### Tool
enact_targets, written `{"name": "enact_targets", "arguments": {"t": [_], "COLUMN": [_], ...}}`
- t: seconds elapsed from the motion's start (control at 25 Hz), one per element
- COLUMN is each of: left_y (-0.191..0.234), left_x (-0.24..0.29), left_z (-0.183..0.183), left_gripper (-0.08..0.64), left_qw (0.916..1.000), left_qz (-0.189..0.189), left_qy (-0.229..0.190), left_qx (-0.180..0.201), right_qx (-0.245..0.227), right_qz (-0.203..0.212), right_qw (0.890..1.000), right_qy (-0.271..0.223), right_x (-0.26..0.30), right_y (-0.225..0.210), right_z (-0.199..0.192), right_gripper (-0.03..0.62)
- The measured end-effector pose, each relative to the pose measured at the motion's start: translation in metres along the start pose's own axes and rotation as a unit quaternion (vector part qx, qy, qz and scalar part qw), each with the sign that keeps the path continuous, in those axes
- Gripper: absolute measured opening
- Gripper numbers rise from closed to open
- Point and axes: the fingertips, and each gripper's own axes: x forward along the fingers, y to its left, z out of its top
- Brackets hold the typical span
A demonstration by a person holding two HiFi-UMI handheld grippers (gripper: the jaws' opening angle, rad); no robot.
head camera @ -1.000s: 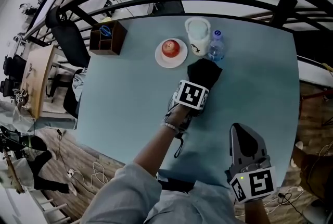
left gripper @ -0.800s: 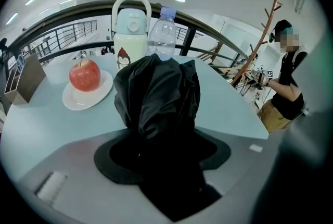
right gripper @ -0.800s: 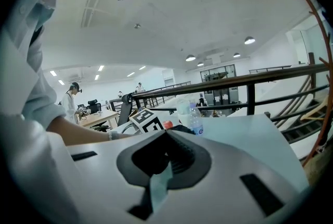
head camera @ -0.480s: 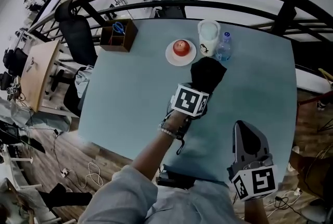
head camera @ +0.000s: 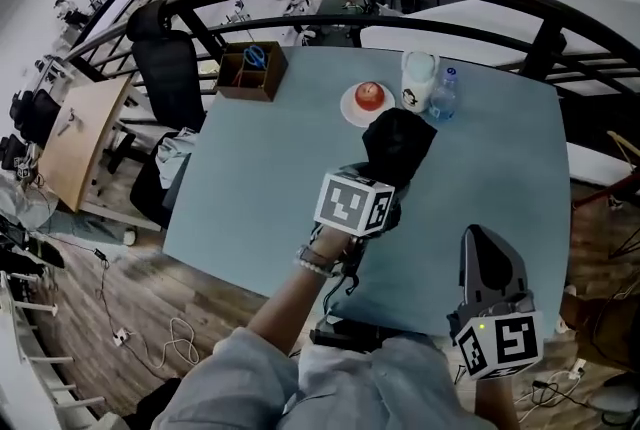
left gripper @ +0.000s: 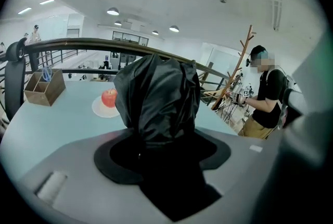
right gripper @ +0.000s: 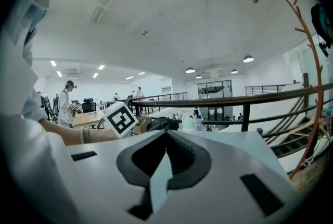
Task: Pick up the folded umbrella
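Plate [head camera: 352, 110], jug [head camera: 418, 80], bottle [head camera: 444, 96] close beyond umbrella [head camera: 398, 143]; table [head camera: 250, 188] left side bare.

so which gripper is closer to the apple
Left. The left gripper, shut on the folded umbrella, is over the middle of the table, just short of the apple on its plate. The right gripper is back at the table's near edge, empty.

On the counter's [head camera: 260, 188] far side an apple [head camera: 370, 95] lies on a plate [head camera: 350, 110]. A wooden box [head camera: 253, 71] stands left of it, a jug [head camera: 419, 81] and a water bottle [head camera: 445, 96] right. The folded umbrella [head camera: 398, 143], in the left claw [head camera: 385, 183], is nearer.
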Motion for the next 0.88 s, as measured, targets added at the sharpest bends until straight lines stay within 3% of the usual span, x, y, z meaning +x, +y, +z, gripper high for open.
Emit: {"name": "enact_targets", "arguments": {"t": [0.32, 0.52, 0.88], "left_y": [-0.017, -0.031, -0.028], "left_x": [-0.081, -0.129, -0.195], "left_z": [0.009, 0.019, 0.016], "left_gripper": [0.267, 0.266, 0.265], "left_qw": [0.9965, 0.989, 0.9757], "left_qz": [-0.021, -0.052, -0.058], "left_qy": [-0.081, -0.138, -0.211], "left_qx": [-0.005, -0.006, 0.018], "right_qx": [-0.024, -0.032, -0.048], "right_qz": [-0.007, -0.015, -0.028], "right_qw": [0.999, 0.998, 0.996], "right_qy": [-0.029, -0.042, -0.068], "right_x": [-0.022, -0.032, -0.035], "right_y": [0.035, 0.05, 0.074], "right_z": [0.024, 0.035, 0.045], "right_gripper": [0.0, 0.0, 0.0]}}
